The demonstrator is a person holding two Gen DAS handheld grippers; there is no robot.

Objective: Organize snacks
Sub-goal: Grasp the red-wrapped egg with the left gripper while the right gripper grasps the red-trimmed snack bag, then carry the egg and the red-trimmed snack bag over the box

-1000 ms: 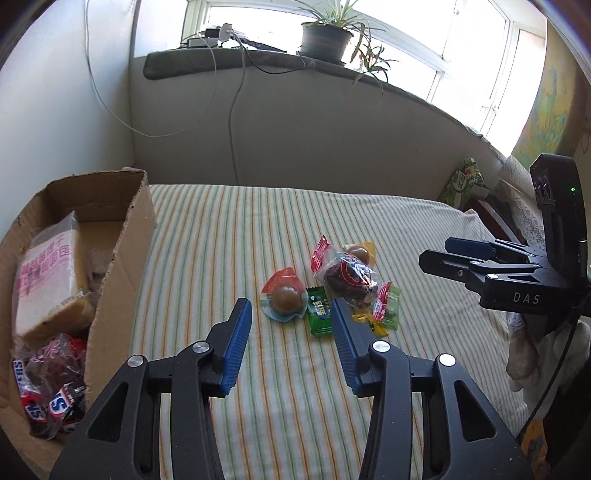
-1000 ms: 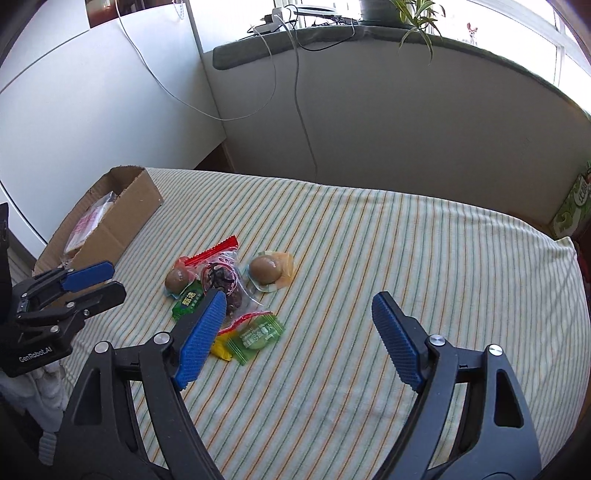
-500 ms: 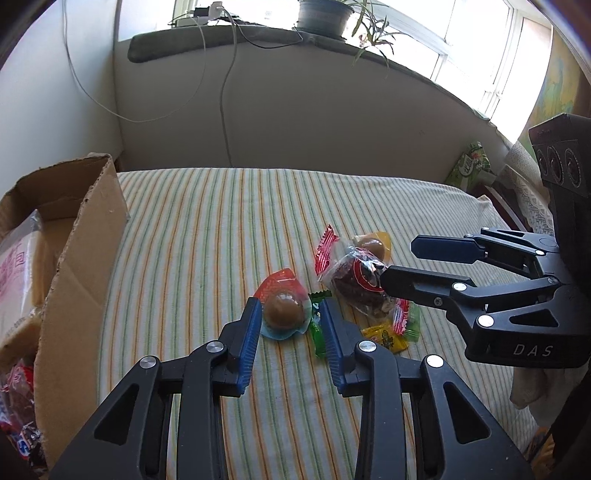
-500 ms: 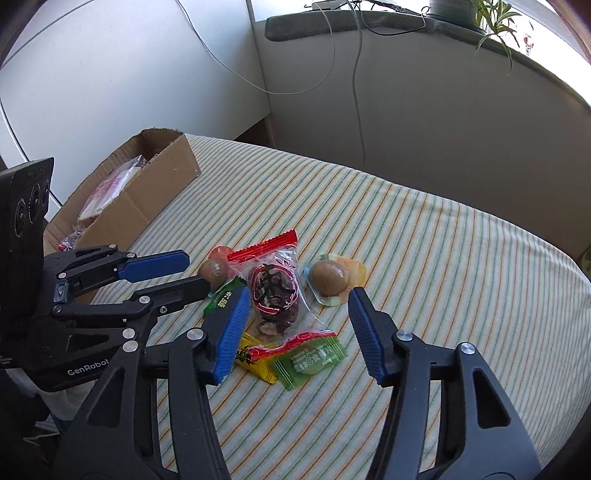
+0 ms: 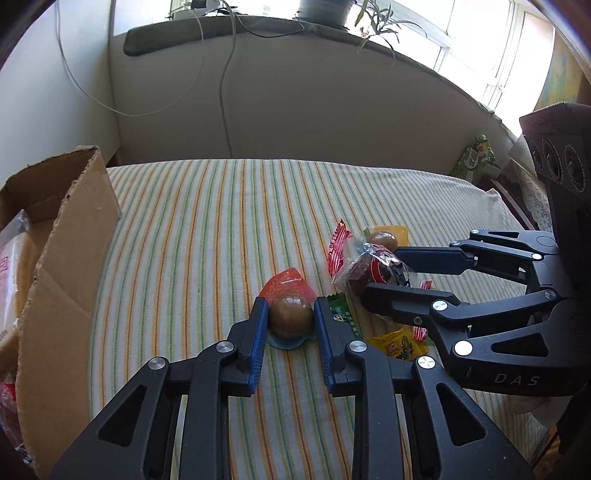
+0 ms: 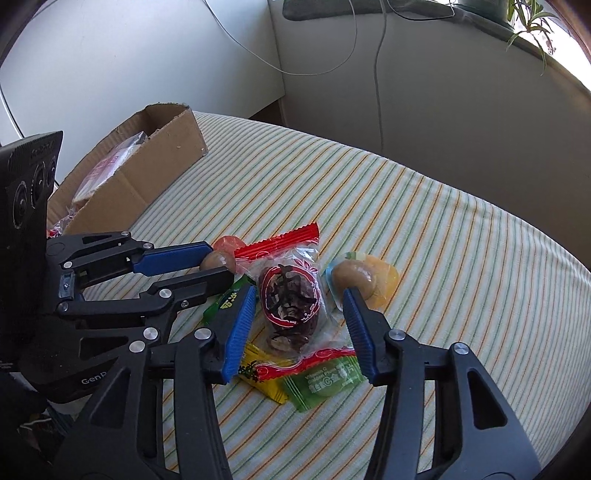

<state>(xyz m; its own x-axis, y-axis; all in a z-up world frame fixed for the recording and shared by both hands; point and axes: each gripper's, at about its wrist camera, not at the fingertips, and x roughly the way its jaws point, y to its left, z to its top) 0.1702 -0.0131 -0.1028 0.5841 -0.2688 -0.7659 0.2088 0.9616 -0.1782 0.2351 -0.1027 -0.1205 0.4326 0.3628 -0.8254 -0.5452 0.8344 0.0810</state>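
two claws close in on a heap of snacks

on a striped cloth-covered table point(image 5: 192, 236), the left gripper point(image 5: 290, 319) has its blue pads pressed to either side of a brown, egg-shaped snack sealed in a clear blister with a red foil back point(image 5: 290, 314), which lies on the cloth at the near left of the heap. the right gripper point(image 6: 299, 321) stands wide open, gripping nothing, its fingers set either side of a clear bag with red ends holding dark dried fruit point(image 6: 290, 299). just beside that bag lie a second brown egg-shaped snack in an orange-backed blister point(image 6: 360, 282), a slim green sachet point(image 6: 225, 304), a yellow wrapped sweet point(image 6: 262, 376) and a green vitamin c tablet packet point(image 6: 327, 380), the last two touching and nearest the camera. an open brown cardboard box point(image 6: 147, 184) with packets inside sits at the table's left edge, well apart from the heap, with bare striped cloth between them. more open cloth stretches behind the snacks to the far edge, where a grey wall point(image 5: 314, 110) rises to a sill with a potted plant point(image 5: 325, 11).
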